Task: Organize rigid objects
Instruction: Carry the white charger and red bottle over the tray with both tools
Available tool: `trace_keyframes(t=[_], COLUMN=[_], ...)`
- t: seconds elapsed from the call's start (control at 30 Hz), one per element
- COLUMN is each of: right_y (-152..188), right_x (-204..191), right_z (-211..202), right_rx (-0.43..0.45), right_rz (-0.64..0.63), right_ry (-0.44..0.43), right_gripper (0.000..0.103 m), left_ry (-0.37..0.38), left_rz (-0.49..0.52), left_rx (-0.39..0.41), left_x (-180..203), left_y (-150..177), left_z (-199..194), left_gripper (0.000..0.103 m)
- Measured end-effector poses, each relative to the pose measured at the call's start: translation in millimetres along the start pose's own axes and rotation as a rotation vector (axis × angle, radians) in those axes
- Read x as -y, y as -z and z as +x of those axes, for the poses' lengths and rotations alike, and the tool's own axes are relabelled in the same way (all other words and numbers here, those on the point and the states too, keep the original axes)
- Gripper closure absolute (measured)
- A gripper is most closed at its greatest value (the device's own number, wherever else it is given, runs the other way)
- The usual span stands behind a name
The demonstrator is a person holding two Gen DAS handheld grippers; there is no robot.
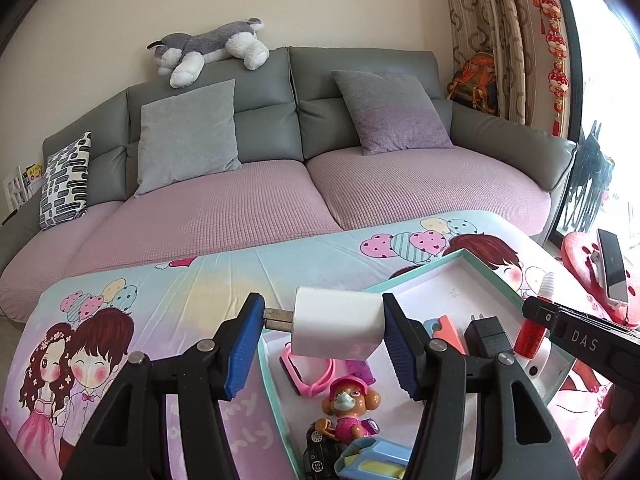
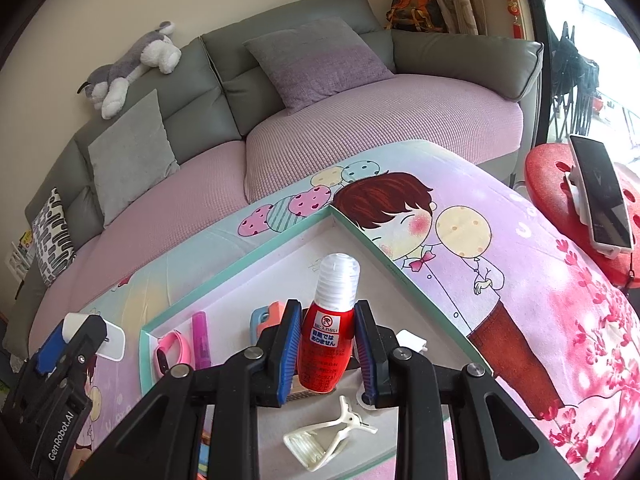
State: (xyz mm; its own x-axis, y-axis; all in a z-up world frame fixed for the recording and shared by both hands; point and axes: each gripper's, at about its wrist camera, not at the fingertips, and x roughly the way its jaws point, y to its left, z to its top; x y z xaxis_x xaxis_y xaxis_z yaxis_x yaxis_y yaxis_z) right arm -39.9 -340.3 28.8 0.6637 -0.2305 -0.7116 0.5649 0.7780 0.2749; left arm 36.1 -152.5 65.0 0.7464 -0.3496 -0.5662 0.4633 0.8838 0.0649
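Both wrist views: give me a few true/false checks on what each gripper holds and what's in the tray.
1. The left gripper holds a white charger plug. True.
2. The right gripper is empty. False: it is shut on a red bottle with a white cap.
3. A pink watch lies in the teal-rimmed tray. True.
4. The white clip is held by the right gripper. False: it lies loose below it.
5. The plush dog lies in the tray. False: it is on the sofa back.

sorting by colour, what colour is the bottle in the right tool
Red body with a clear ribbed cap: the bottle, best seen in the right wrist view.
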Motion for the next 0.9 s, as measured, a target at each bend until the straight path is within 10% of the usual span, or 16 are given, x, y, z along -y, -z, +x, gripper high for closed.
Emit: trace_keyframes(t=[0.9], right_y=[14], right_x=[-14], right_z=[32], right_rx=[-0.117], right_rz=[-0.077], right_ry=[-0.016], right_gripper=[0.074], left_ry=[0.07], left_rz=[0.057], left_rx=[-0.127], left_x=[35], left_y=[21], left_z=[35], left_gripper=[0.043])
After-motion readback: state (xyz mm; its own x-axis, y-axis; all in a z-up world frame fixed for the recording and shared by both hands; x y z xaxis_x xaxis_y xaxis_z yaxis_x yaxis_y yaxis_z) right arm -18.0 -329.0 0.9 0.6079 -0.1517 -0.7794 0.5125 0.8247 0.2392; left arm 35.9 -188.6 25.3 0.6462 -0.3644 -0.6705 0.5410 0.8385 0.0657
